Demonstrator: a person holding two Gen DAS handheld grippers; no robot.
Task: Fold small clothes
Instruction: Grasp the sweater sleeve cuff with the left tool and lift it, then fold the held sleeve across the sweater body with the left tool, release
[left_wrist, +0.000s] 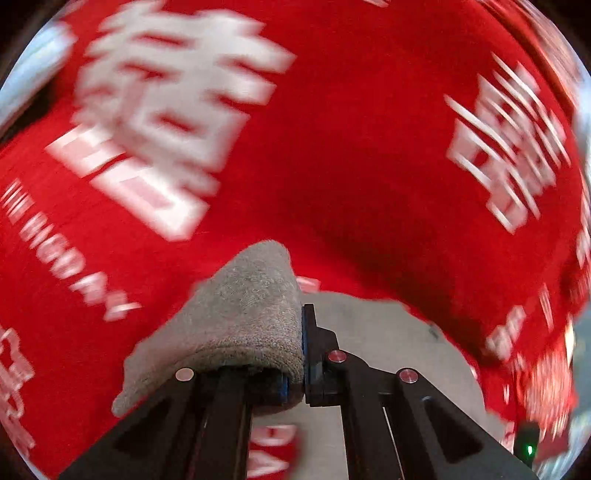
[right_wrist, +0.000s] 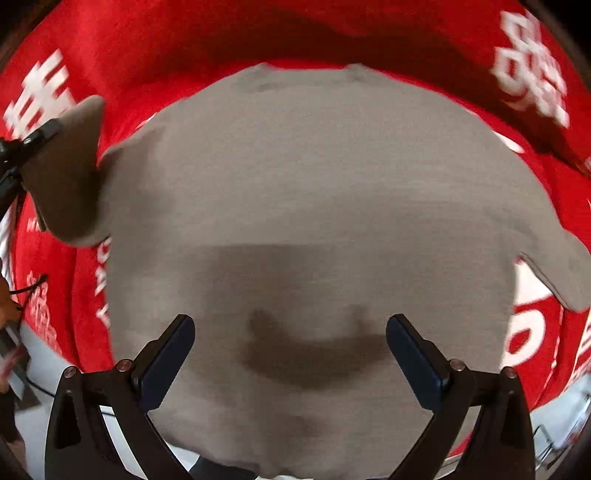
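Observation:
A small grey T-shirt (right_wrist: 314, 192) lies spread flat on a red cloth with white lettering (right_wrist: 535, 184), its collar toward the near edge. My right gripper (right_wrist: 290, 354) is open and empty, hovering just above the shirt's collar end. My left gripper (left_wrist: 301, 354) is shut on the shirt's sleeve (left_wrist: 243, 314) and lifts it off the cloth. In the right wrist view that raised sleeve (right_wrist: 70, 177) stands at the far left with the left gripper's black fingers (right_wrist: 33, 138) on it. The other sleeve (right_wrist: 557, 266) lies flat at the right.
The red cloth (left_wrist: 332, 129) covers the surface all round the shirt. Its near edge shows over a pale floor (right_wrist: 48, 369) at the lower left, where a dark cable and some objects lie. The left wrist view is motion-blurred.

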